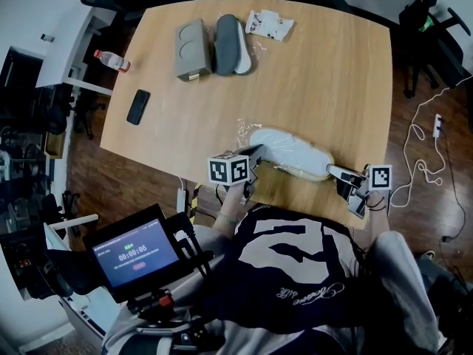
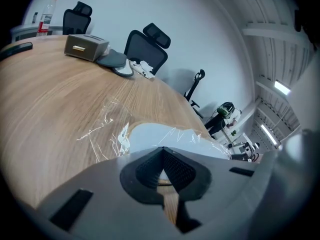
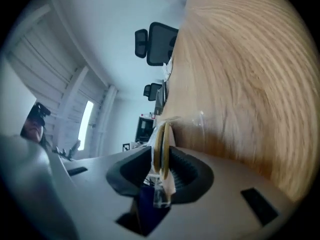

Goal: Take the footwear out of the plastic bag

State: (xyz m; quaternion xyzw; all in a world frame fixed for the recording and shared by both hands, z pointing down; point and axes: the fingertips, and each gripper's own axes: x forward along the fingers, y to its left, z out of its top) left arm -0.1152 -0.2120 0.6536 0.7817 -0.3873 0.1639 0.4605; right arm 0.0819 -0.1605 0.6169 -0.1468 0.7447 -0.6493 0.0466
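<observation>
A pair of white slippers (image 1: pixel 295 154) lies in a clear plastic bag (image 1: pixel 245 133) near the table's front edge. My left gripper (image 1: pixel 253 160) is at the bag's left end. In the left gripper view its tips (image 2: pixel 162 151) meet against the film, with the bagged slippers (image 2: pixel 165 136) just beyond. My right gripper (image 1: pixel 341 176) is at the slippers' right end. In the right gripper view its jaws (image 3: pixel 161 154) clamp two thin sole edges (image 3: pixel 161 136) standing edge-on, with clear film (image 3: pixel 201 118) beside them.
At the table's (image 1: pixel 332 87) back lie a grey slipper (image 1: pixel 230 44), a grey box (image 1: pixel 192 49) and a crumpled packet (image 1: pixel 270 24). A black phone (image 1: pixel 138 106) and a bottle (image 1: pixel 111 60) are at the left. Office chairs stand around.
</observation>
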